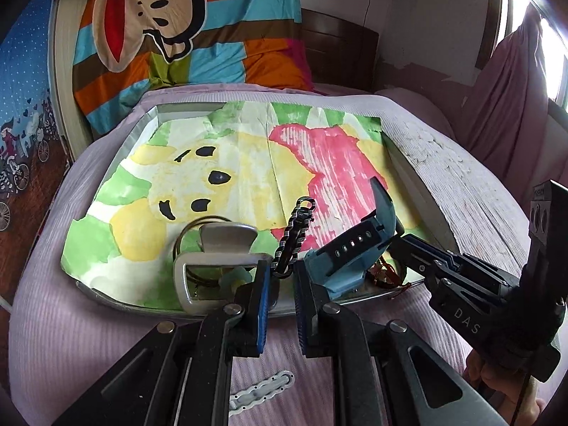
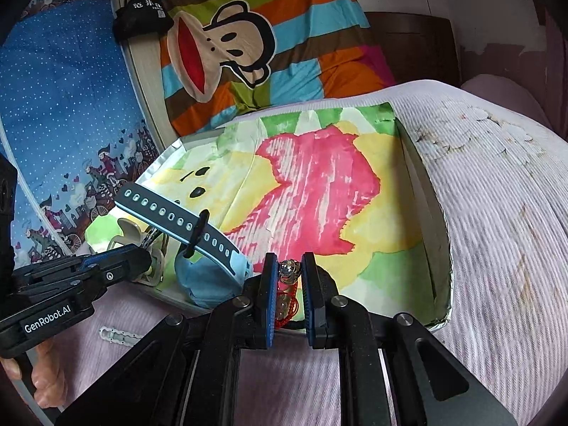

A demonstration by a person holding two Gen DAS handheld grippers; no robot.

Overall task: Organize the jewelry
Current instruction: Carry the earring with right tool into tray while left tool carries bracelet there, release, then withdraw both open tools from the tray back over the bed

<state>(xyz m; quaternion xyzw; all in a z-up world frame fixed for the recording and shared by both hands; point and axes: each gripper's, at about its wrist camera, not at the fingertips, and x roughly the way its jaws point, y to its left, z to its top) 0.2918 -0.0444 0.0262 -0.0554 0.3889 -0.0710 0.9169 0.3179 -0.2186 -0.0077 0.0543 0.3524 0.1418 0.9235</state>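
A silver tray lined with a painted paper sits on the bed. At its near edge lie a black-and-silver chain bracelet, a grey hair claw clip, thin bangles and a blue watch with a black strap. My left gripper has its jaws narrowly apart around the chain bracelet's near end. My right gripper is closed on a red-cord bracelet with clear beads at the tray's near edge. The watch stands to its left.
A white chain-link piece lies on the pink bedspread in front of the tray, also in the right wrist view. A striped monkey-print pillow lies behind the tray. The tray's right wall is upright.
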